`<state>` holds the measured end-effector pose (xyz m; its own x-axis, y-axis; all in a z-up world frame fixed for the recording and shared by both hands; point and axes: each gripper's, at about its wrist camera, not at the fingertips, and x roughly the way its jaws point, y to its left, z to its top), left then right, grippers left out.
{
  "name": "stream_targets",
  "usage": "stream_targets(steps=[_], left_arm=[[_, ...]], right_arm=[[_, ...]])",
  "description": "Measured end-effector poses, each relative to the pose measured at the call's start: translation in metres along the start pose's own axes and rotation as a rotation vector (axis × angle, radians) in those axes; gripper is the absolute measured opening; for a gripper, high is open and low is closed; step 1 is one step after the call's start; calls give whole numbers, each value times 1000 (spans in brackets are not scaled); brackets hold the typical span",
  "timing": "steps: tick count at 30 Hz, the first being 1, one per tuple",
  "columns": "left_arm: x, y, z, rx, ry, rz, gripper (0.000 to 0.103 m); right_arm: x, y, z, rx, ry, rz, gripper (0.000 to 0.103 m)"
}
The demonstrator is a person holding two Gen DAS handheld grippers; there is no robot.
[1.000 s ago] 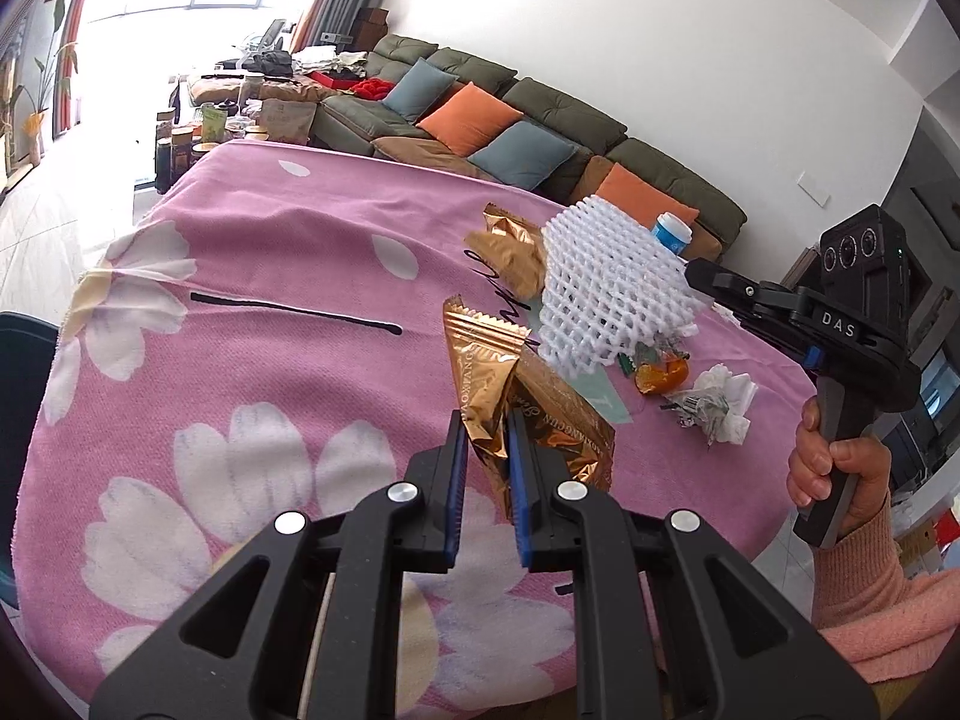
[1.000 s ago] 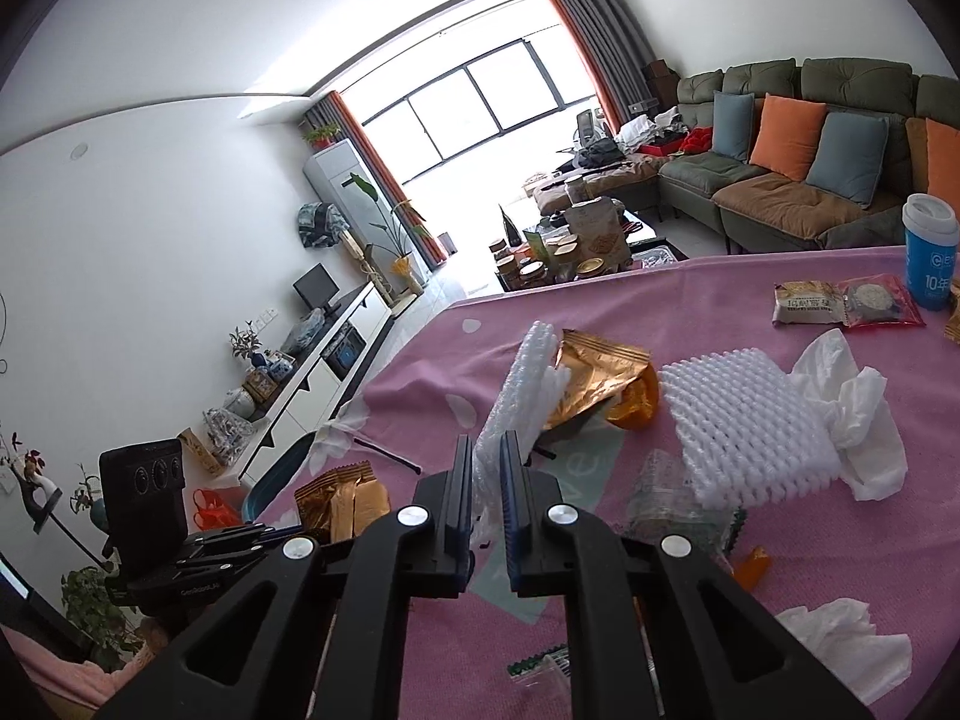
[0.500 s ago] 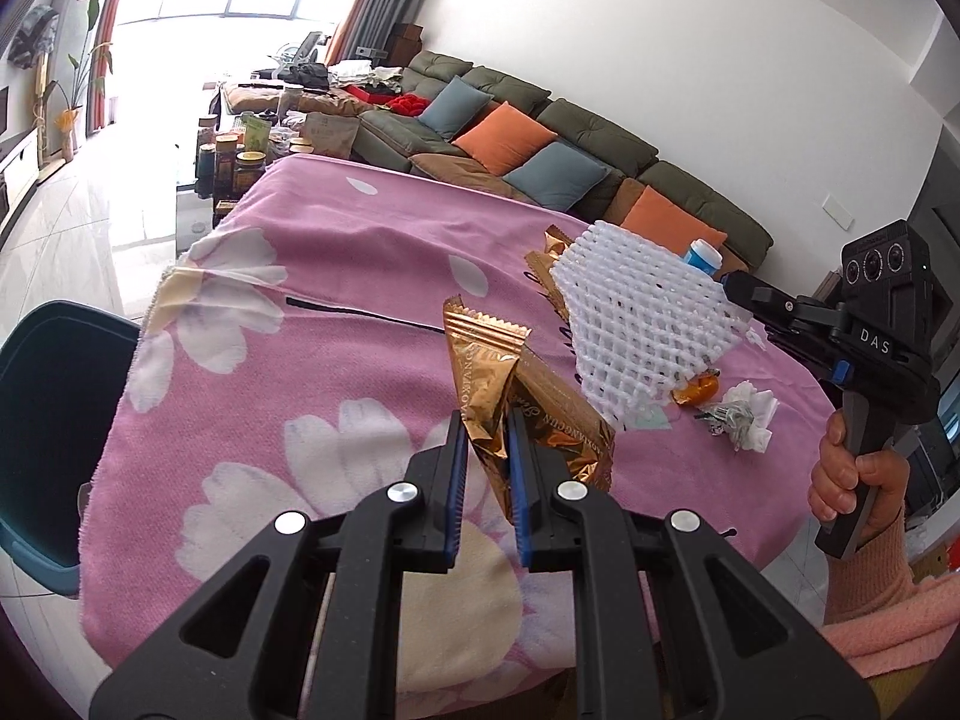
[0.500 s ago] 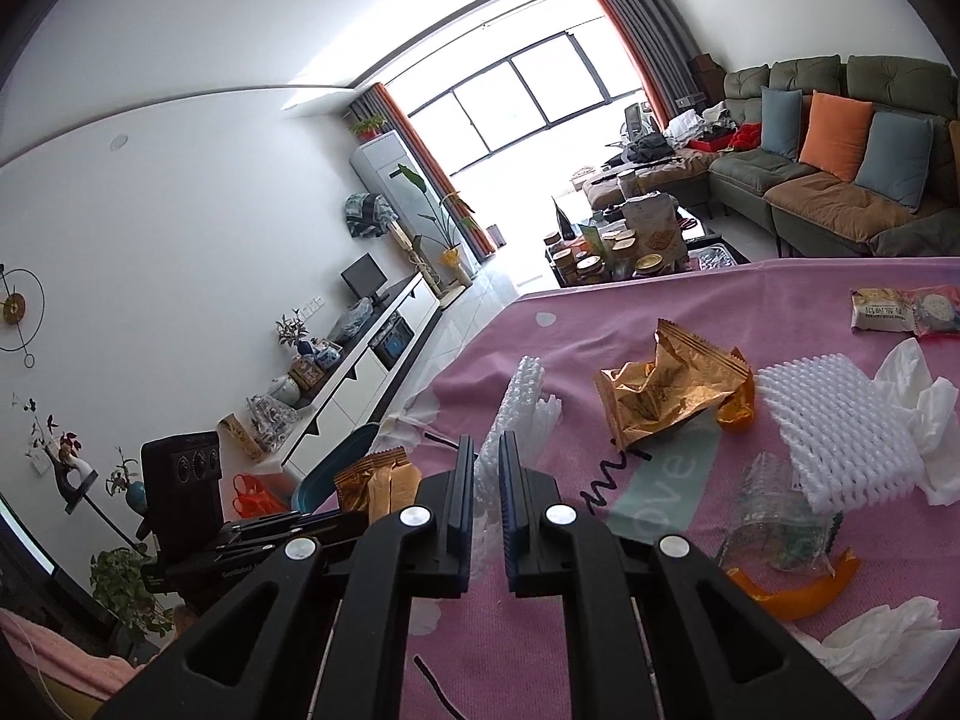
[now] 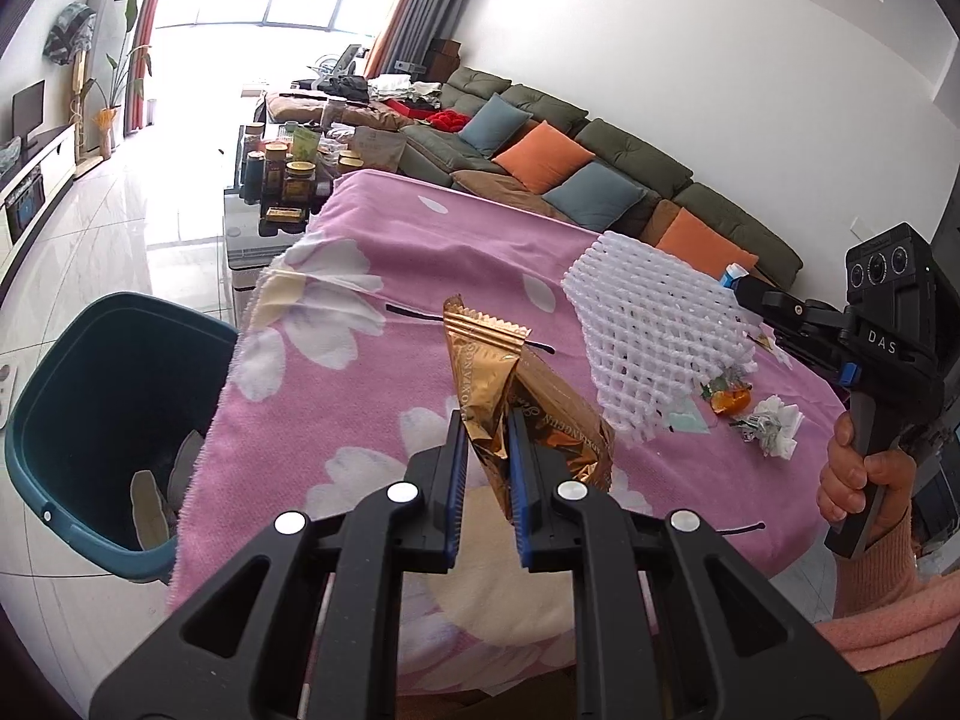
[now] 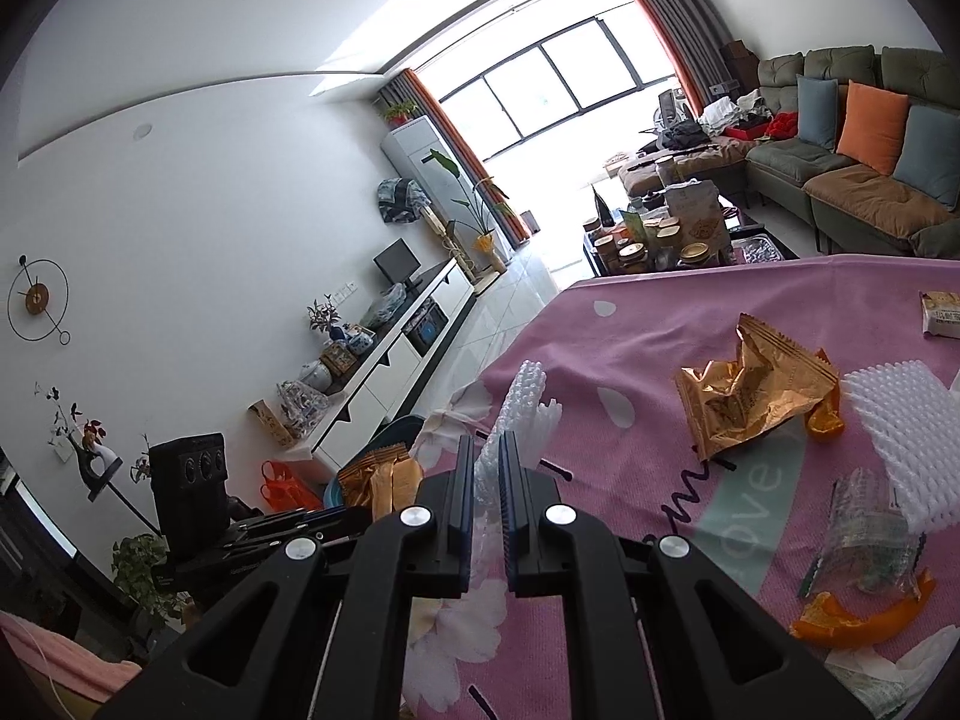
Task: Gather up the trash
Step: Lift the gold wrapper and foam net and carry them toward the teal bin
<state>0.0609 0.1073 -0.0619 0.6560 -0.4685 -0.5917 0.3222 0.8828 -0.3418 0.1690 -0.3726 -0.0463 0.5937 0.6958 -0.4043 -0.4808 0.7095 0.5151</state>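
Observation:
My left gripper is shut on a gold snack wrapper and holds it above the pink flowered tablecloth, near the table's left end. A dark teal bin stands on the floor left of the table and holds some trash. My right gripper is shut on a white foam net, which also shows in the left wrist view, held above the table. The gold wrapper also shows in the right wrist view.
On the table lie another crumpled gold wrapper, a second foam net, orange peel, a clear plastic wrapper, tissues and a snack pack. A coffee table with jars and a sofa stand beyond.
Both grippers have moved with their loads toward the table's left end. The teal bin has come into the left wrist view.

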Motion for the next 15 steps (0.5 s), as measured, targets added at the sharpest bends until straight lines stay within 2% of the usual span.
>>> stream_targets(steps=[15], left_arm=[[-47, 46, 4, -49, -66, 123, 14]], right_arm=[[52, 39, 19, -51, 41, 114, 7]])
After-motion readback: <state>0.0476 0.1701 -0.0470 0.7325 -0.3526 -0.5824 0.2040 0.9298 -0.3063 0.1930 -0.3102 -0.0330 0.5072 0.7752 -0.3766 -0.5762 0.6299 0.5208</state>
